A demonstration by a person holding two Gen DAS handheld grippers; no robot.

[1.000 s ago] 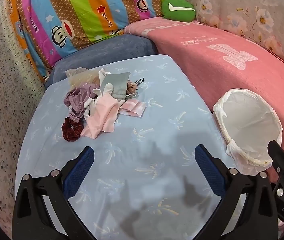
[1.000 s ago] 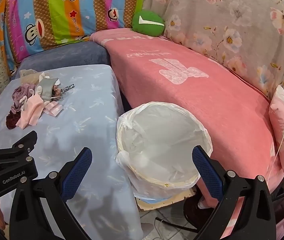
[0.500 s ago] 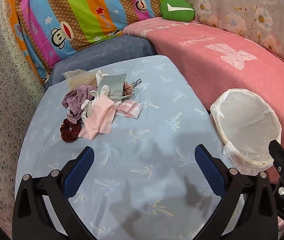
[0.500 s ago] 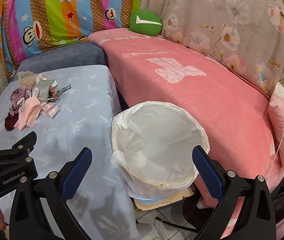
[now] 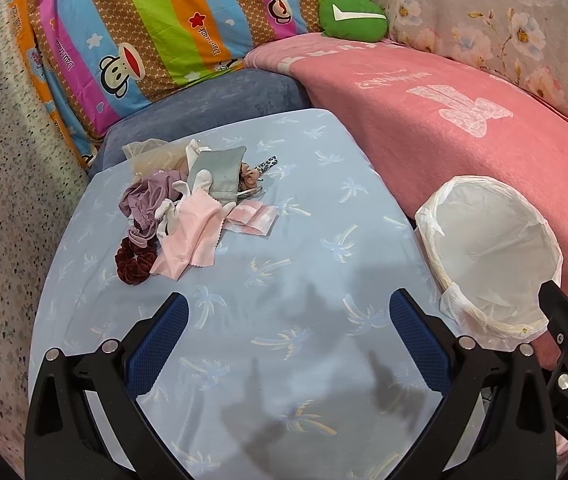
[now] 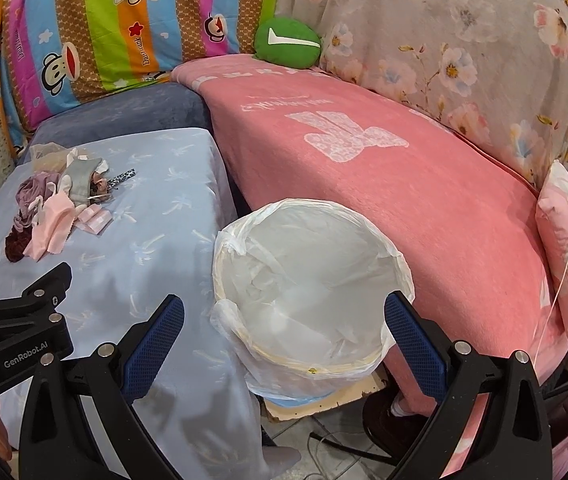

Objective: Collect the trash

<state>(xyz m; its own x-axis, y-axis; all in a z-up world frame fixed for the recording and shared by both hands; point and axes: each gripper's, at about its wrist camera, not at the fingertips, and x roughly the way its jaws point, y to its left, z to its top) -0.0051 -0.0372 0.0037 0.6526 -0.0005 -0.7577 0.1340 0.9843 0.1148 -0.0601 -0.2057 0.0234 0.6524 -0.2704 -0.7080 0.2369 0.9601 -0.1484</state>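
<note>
Blue cloth (image 5: 304, 248) covered the table, and the trash pile (image 5: 188, 204) lay upper left of middle in my left view. My left gripper (image 5: 289, 334) was wide open and held nothing. My right gripper (image 6: 284, 336) was wide open and empty too, over the white bin bag (image 6: 304, 280) at bottom middle.

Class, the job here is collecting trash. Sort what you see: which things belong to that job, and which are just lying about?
Belongs to the job:
- heap of fabric scraps and hair ties on the pale blue cloth
- round bin lined with a white plastic bag
- open left claw
- open right claw

Just lying about:
- green round cushion
- pink blanket
- striped monkey-print cover
</note>
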